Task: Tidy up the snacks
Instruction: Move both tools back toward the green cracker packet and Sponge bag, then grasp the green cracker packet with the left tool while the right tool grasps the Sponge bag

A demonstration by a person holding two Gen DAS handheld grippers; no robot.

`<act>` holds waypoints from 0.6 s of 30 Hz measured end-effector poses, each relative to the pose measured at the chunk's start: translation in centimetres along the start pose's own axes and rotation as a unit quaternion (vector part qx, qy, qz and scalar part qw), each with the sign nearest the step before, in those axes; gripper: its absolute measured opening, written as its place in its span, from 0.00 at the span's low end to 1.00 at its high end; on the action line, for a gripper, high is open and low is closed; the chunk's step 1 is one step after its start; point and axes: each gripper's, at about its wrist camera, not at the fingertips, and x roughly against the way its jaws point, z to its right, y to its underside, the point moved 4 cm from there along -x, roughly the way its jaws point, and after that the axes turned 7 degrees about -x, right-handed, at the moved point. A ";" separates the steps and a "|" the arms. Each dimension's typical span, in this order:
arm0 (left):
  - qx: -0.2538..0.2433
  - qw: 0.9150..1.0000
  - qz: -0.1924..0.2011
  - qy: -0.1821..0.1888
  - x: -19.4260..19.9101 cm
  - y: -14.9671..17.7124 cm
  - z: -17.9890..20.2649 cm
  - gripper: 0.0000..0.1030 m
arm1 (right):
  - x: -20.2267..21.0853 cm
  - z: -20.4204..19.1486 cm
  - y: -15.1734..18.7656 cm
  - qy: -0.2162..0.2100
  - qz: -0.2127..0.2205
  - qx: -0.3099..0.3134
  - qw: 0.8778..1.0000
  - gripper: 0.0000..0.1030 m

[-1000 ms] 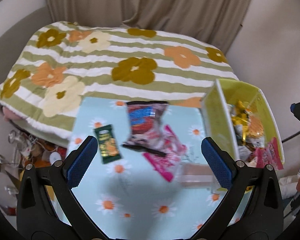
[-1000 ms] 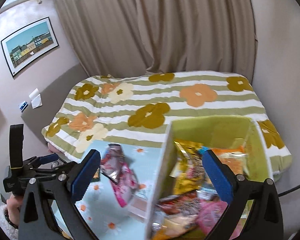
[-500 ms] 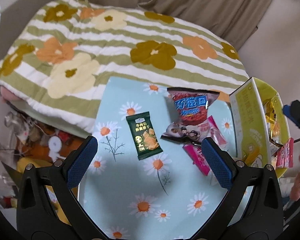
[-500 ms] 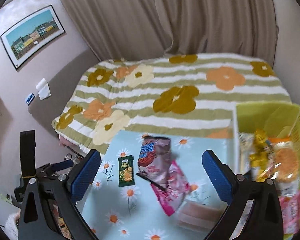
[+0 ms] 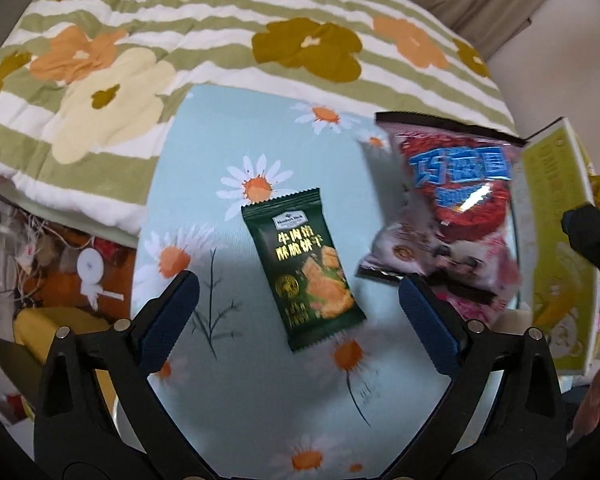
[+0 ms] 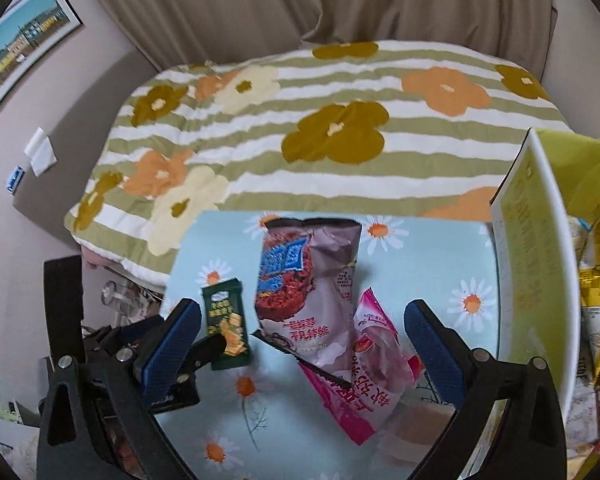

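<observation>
Green biscuit packet is lying flat on the daisy-print surface, framed by the left gripper, whose wide-apart jaws have just been narrowing, nothing touched. Right gripper is hanging open over the purple bag, probably headed for the yellow box.

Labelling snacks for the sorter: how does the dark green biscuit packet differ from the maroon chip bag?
The small dark green foil biscuit packet is flat; the crinkled maroon chip bag is puffy and much larger. The packet lies alone on the daisy cloth; the bag overlaps a pink packet. Both lie unheld.
</observation>
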 end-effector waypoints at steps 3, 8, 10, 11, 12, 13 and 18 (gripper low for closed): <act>0.010 1.000 -0.014 0.001 -1.6 -0.4 -0.1 0.91 | -1.2 0.2 -0.1 0.009 -0.013 0.002 1.000 0.98; -0.017 0.999 -0.019 -0.027 -3.0 -0.7 0.7 0.90 | -2.7 0.5 0.0 0.013 -0.035 0.003 0.999 0.98; -0.026 0.999 -0.017 -0.041 -3.3 -0.8 1.0 0.89 | -3.1 0.5 0.1 0.015 -0.041 0.007 0.999 0.98; -0.034 0.998 -0.016 -0.051 -3.5 -0.8 1.2 0.89 | -3.3 0.5 0.1 0.015 -0.043 0.008 0.999 0.98; -0.040 0.997 -0.015 -0.058 -3.5 -0.7 1.2 0.89 | -3.5 0.5 0.1 0.015 -0.046 0.010 0.999 0.98; -0.044 0.997 -0.015 -0.062 -3.5 -0.7 1.3 0.88 | -3.6 0.5 0.0 0.014 -0.048 0.011 0.999 0.98; -0.064 0.995 -0.013 -0.079 -3.5 -0.3 1.5 0.82 | -4.5 0.4 -0.2 0.012 -0.058 0.020 0.998 0.98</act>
